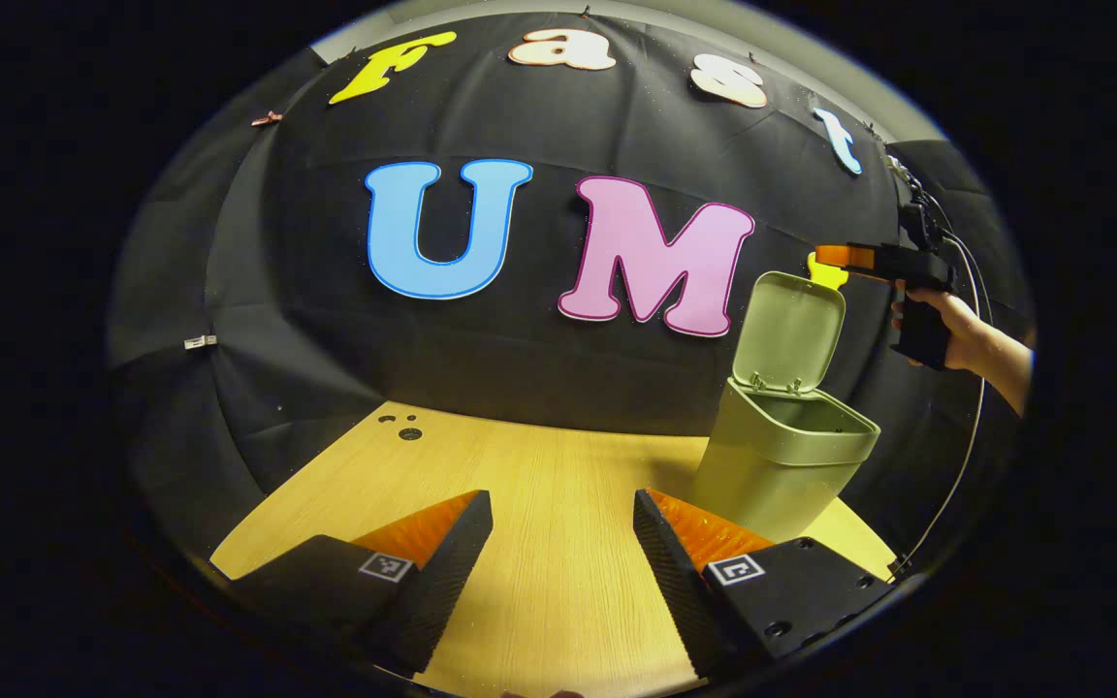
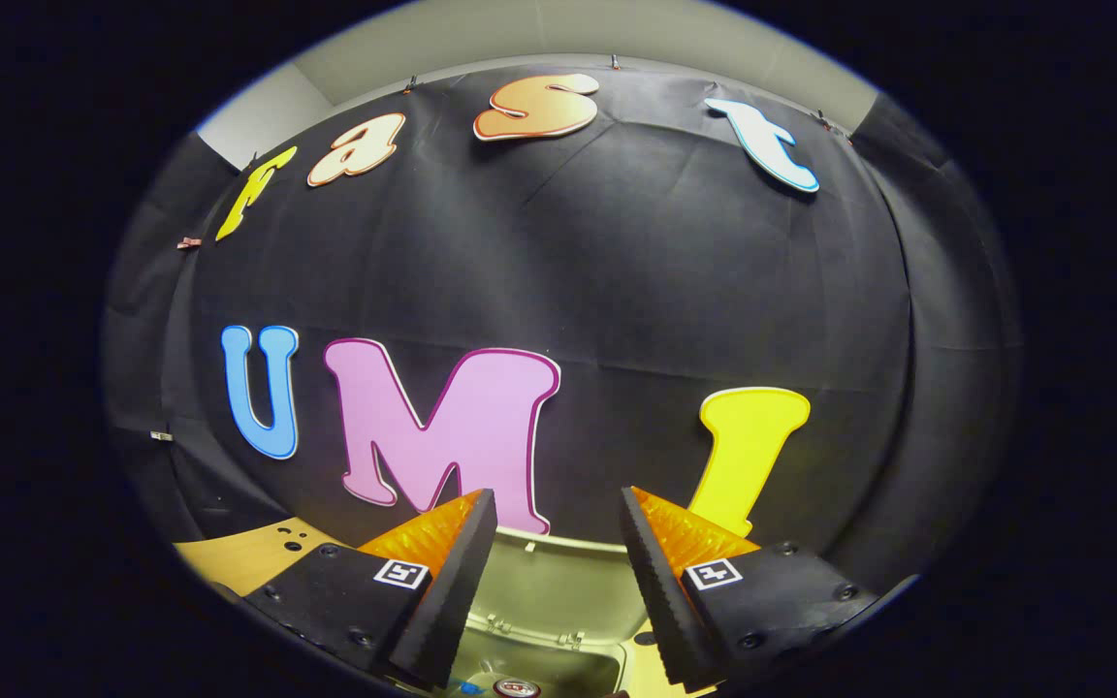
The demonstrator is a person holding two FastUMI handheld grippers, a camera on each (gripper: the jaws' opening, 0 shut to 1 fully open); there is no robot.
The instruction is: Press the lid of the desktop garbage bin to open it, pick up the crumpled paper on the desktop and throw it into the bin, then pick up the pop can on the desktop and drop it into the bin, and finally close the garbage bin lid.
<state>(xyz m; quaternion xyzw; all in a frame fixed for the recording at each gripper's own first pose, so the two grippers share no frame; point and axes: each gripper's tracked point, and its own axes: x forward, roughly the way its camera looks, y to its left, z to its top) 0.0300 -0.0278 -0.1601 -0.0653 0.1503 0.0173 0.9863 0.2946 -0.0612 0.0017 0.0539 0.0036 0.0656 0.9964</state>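
Observation:
The olive-green bin stands on the wooden table at the right, its lid swung up and open. My left gripper hovers low over the table, open and holding nothing, left of the bin. My right gripper is open and holding nothing, above the bin's mouth, facing the inside of the raised lid. Down inside the bin I see the top of a pop can. In the left gripper view the right gripper is held just above the lid's upper edge.
A hand holds the right gripper, and its cable hangs down behind the bin. Small holes mark the table's far left part. The booth wall rises right behind the table. A strip of table lies left of the bin.

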